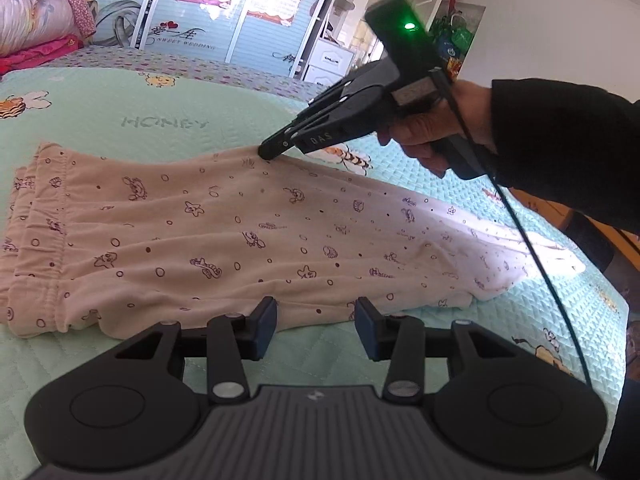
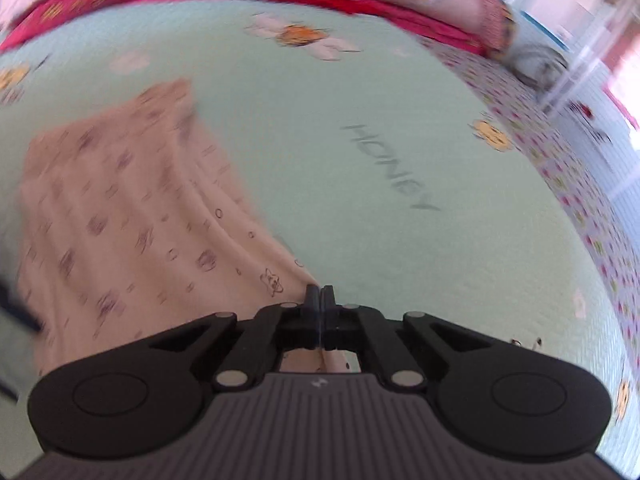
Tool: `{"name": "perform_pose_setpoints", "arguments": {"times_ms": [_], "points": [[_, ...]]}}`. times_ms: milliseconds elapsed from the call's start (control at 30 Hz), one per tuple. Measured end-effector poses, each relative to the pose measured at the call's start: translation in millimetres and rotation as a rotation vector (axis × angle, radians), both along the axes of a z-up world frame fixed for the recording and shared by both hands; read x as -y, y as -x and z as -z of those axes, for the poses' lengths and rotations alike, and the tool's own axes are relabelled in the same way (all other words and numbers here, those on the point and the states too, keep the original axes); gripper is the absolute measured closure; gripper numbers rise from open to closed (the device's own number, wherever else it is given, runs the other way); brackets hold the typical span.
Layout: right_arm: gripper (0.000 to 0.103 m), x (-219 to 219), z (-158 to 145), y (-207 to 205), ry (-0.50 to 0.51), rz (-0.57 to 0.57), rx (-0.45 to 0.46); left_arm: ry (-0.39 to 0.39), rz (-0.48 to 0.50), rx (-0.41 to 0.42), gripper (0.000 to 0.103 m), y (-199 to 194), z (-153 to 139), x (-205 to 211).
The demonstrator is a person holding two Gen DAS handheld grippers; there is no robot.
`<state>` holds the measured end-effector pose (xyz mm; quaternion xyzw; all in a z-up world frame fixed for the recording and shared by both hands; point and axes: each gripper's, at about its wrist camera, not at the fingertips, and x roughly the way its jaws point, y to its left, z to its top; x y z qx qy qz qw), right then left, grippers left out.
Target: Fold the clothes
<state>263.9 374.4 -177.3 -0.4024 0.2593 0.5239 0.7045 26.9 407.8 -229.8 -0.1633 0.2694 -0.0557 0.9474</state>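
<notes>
Your right gripper [image 1: 267, 151] pinches the far edge of the pink trousers [image 1: 224, 236], spread on the green bedspread [image 1: 120, 120]; your left gripper [image 1: 316, 330] waits wide at six o'clock. Lift evenly, keeping layers aligned.

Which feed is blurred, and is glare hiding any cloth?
Right wrist view: motion blur smears the pink trousers, though the shut right claw is sharp. Left wrist view: sharp, but sunlight washes out the leg ends by the open left claw.

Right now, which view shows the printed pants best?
The left wrist view: the pants lie sharp and nearly whole on the bedspread. The right wrist view shows only a blurred stretch, its edge pinched by the right hand-held gripper.
</notes>
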Motion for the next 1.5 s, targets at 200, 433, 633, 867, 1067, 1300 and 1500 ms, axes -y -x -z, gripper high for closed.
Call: {"name": "perform_pose_setpoints", "arguments": {"times_ms": [200, 433, 633, 867, 1067, 1300, 1500], "points": [[0.080, -4.7, -3.1, 8.8, -0.048, 0.009, -0.071, 0.059, -0.015, 0.035, 0.057, 10.0, -2.5, -9.8], [0.074, -57.3, 5.4, 42.0, -0.028, -0.118, -0.072, 0.058, -0.023, 0.028, 0.056, 9.7, -2.1, -10.9], [0.074, -70.4, 9.5, 39.4, -0.027, -0.113, -0.105, 0.063, -0.022, 0.031, 0.055, 10.4, -1.2, -14.4], [0.073, -72.9, 9.2, 26.9, 0.011, -0.109, -0.088, 0.062, -0.025, 0.020, 0.054, 8.1, 1.7, -17.4], [0.094, -81.2, 28.3, 44.9, 0.066, -0.166, 0.002, 0.055, -0.027, 0.016, 0.053, 9.6, 3.2, -19.4], [0.102, -83.8, 13.6, 26.1, 0.001, -0.092, 0.017, 0.058, -0.029, 0.015, 0.053, 10.1, 4.1, -20.7], [0.084, -84.5, 14.7, 28.2, -0.023, -0.074, -0.068, 0.061, -0.034, 0.019, 0.053, 12.1, 3.0, -22.3]]}}
